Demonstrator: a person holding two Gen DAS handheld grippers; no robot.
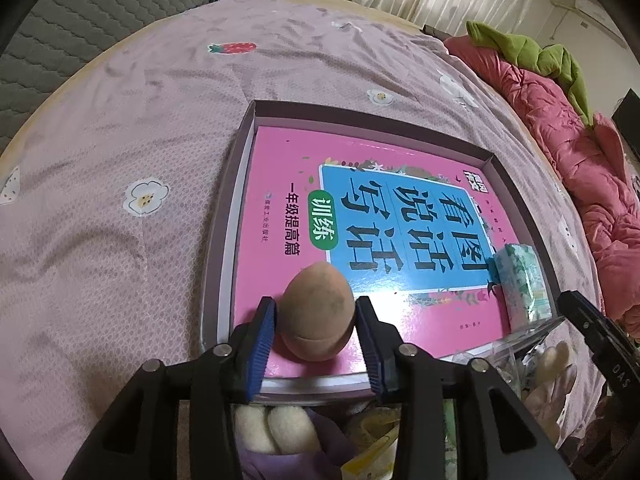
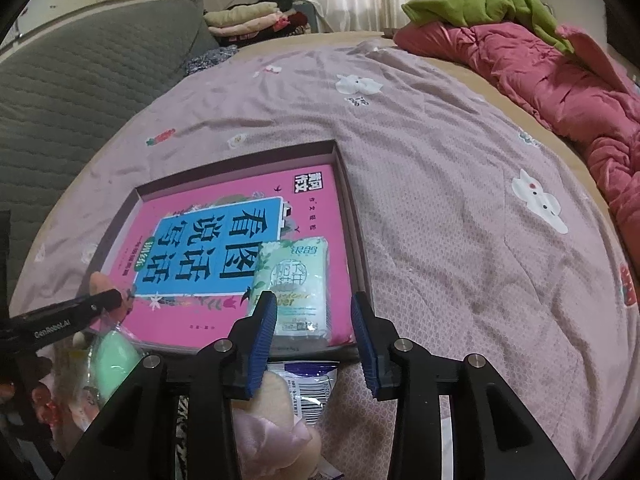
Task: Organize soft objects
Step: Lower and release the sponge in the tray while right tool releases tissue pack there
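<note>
My left gripper brackets the tan egg-shaped sponge over the near edge of the tray; my right gripper is spread and holds nothing.

The sponge sits on the pink book lying in the tray, between my blue pads; I cannot tell whether they press it; the green tissue pack lies on the book's near right corner, just beyond my spread right fingers; the tray rests on the pink bedsheet; a red quilt is heaped at the far right.

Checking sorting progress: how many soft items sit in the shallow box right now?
2: a brown makeup sponge between the left tongs at the near edge, and a tissue pack in the near right corner. Others may be hidden.
</note>
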